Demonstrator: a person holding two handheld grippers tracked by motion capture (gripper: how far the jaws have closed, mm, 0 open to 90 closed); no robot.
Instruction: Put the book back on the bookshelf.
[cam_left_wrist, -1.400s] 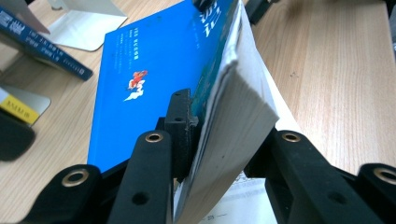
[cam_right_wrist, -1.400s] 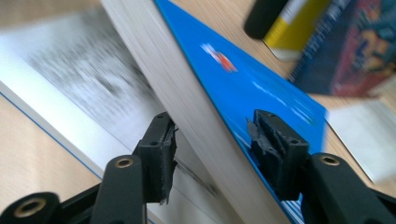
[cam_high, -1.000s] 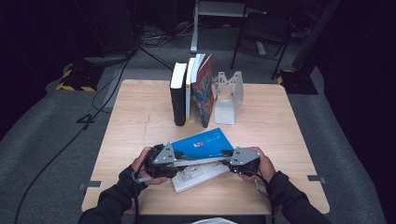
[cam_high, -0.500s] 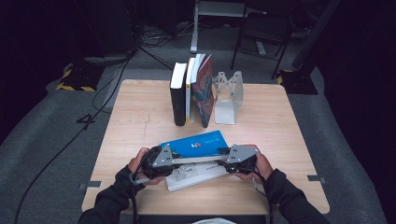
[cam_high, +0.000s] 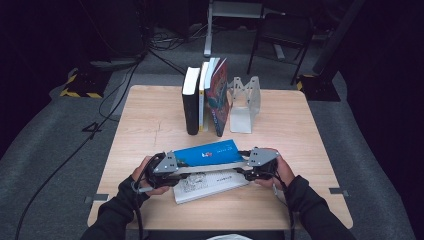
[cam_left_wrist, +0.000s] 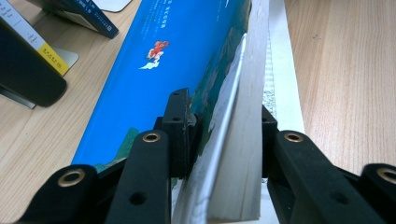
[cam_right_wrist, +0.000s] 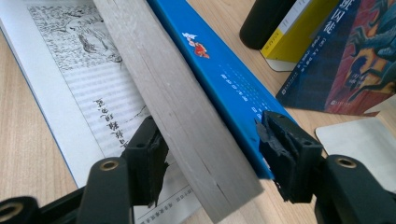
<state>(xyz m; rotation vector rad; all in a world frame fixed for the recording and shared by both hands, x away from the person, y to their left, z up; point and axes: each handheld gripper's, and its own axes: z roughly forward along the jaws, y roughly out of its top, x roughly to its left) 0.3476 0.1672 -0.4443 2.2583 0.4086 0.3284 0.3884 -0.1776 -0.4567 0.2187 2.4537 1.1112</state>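
A blue book (cam_high: 210, 152) is held tilted on its edge just above the near middle of the table, one gripper at each short end. My left gripper (cam_high: 182, 165) is shut on its left end. In the left gripper view the left gripper (cam_left_wrist: 224, 126) presses both pads on the blue cover (cam_left_wrist: 154, 70) and the grey page block. My right gripper (cam_high: 242, 167) is at the other end. Its jaws have just been opening. In the right gripper view the right gripper (cam_right_wrist: 215, 140) stands open around the book (cam_right_wrist: 187, 107), with a gap beside the left pad (cam_right_wrist: 156, 156).
A white book (cam_high: 210, 185) with a printed drawing lies flat under the blue one. A black book (cam_high: 191, 100), a yellow-spined one and a colourful one (cam_high: 220, 97) stand upright at the back against a metal bookend (cam_high: 245, 105). The wooden table (cam_high: 310, 150) ends near my forearms.
The blue book has tipped steeper onto its edge and sits a little lower and nearer the white book. Both hands have shifted only slightly.
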